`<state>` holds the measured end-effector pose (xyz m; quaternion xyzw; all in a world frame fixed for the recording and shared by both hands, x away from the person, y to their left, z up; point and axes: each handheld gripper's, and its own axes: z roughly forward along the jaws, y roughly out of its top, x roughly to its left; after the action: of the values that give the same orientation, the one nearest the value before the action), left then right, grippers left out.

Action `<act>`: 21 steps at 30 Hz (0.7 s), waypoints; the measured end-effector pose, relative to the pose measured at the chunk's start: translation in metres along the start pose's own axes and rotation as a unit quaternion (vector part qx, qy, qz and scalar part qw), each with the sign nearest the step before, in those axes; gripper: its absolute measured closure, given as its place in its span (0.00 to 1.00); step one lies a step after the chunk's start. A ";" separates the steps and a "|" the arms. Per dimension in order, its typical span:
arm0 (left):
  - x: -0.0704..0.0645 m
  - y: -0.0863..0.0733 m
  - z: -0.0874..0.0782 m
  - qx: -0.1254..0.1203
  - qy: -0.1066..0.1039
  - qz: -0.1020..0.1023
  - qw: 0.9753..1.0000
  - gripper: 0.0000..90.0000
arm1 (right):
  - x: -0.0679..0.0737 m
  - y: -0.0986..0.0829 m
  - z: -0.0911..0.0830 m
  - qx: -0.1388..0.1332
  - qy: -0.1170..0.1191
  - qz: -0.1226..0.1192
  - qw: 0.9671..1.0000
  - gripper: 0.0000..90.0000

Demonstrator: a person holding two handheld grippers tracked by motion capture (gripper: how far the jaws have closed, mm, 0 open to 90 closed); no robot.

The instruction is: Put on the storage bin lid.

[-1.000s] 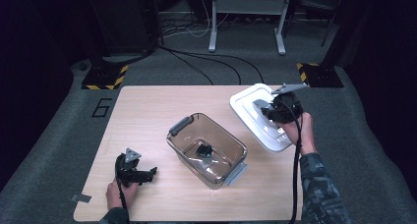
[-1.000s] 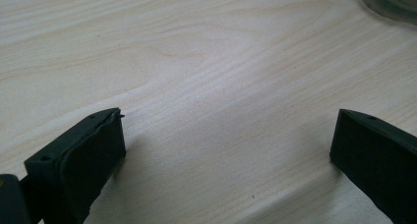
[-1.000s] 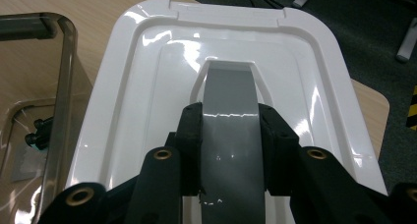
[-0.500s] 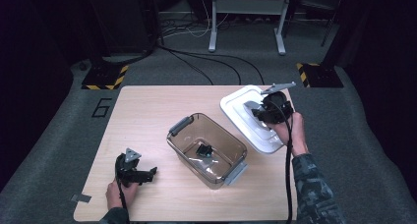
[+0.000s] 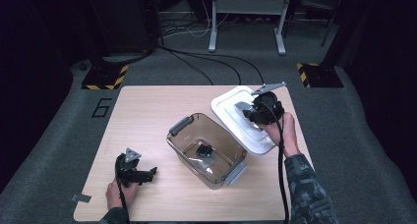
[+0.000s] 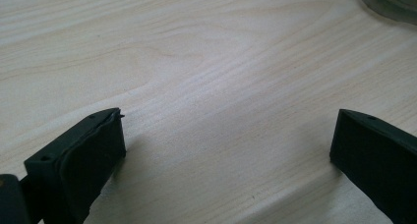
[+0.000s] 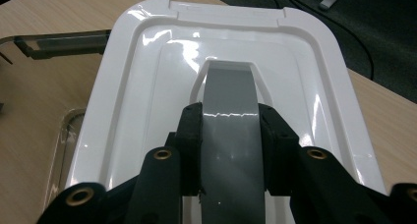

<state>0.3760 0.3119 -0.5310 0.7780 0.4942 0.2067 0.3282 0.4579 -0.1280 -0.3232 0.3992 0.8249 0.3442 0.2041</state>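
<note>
On the desk [image 5: 147, 116], a white lid [image 5: 231, 111] overlapped the bin [image 5: 206, 148], the right gripper [image 7: 229, 121] clamped its grey handle [image 7: 229, 91], while the left gripper [image 6: 226, 135] rested wide open at the near-left corner.

- The pale wooden table [image 5: 142, 116] stood in front of me, its grain running crosswise.
- Grey carpet [image 5: 59, 135] lay all round it.
- A dark figure 6 [image 5: 101, 107] was marked on the carpet just off the table's far left corner.
- Two yellow-and-black striped blocks sat beyond the far edge, one to my left [image 5: 104, 79] and one to my right [image 5: 314, 72].
- Black cables [image 5: 206, 62] snaked across the floor between them.
- A grey metal stand [image 5: 213, 32] rose farther back.
- A small grey tape scrap [image 5: 80, 198] lay by the near left corner.
</note>
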 end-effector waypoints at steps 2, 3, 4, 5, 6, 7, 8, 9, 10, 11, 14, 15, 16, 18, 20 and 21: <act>0.000 0.000 0.000 0.000 0.000 0.000 1.000 0.00 | 0.003 0.001 0.001 -0.001 0.003 0.000 1.000 0.74; 0.000 0.000 0.000 0.000 0.000 0.000 1.000 0.00 | 0.006 0.002 0.002 -0.001 0.006 0.001 1.000 0.74; 0.000 0.000 0.000 0.000 0.000 0.000 1.000 0.00 | 0.006 0.002 0.002 -0.001 0.006 0.001 1.000 0.74; 0.000 0.000 0.000 0.000 0.000 0.000 1.000 0.00 | 0.008 0.002 0.003 -0.001 0.007 0.002 1.000 0.74; 0.000 0.000 0.000 0.000 0.000 0.000 1.000 0.00 | 0.009 0.002 0.003 0.000 0.009 -0.003 1.000 0.74; 0.000 0.000 0.000 0.000 0.000 0.000 1.000 0.00 | 0.013 0.004 0.004 0.000 0.011 -0.001 1.000 0.74; 0.000 0.000 0.000 0.000 0.000 0.000 1.000 0.00 | 0.015 0.004 0.004 0.000 0.011 0.004 1.000 0.74; 0.000 0.000 0.000 0.000 0.000 0.000 1.000 0.00 | 0.017 0.005 0.004 0.001 0.013 0.003 1.000 0.74; 0.000 0.000 0.000 0.000 0.000 0.000 1.000 0.00 | 0.017 0.005 0.004 0.001 0.013 0.003 1.000 0.74; 0.000 0.000 0.000 0.000 0.000 0.000 1.000 0.00 | 0.018 0.006 0.005 -0.002 0.013 0.003 1.000 0.74; 0.000 0.000 0.000 0.000 0.000 0.000 1.000 0.00 | 0.026 0.007 0.007 0.002 0.022 -0.002 1.000 0.74; 0.000 0.000 0.000 0.000 0.000 0.000 1.000 0.00 | 0.026 0.007 0.007 0.002 0.022 -0.002 1.000 0.74; 0.000 0.000 0.000 0.000 0.000 0.000 1.000 0.00 | 0.028 0.007 0.008 0.001 0.023 0.002 1.000 0.74; 0.000 0.000 0.000 0.000 0.000 -0.001 1.000 0.00 | 0.032 0.008 0.009 0.002 0.027 0.002 1.000 0.74; 0.000 0.000 0.000 0.000 0.000 0.000 1.000 0.00 | 0.036 0.009 0.010 0.001 0.030 0.004 1.000 0.74; 0.000 0.000 0.000 0.000 0.000 0.000 1.000 0.00 | 0.037 0.009 0.011 0.000 0.031 0.002 1.000 0.74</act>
<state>0.3760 0.3119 -0.5310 0.7780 0.4944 0.2062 0.3282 0.4469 -0.0900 -0.3264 0.3902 0.8301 0.3565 0.1778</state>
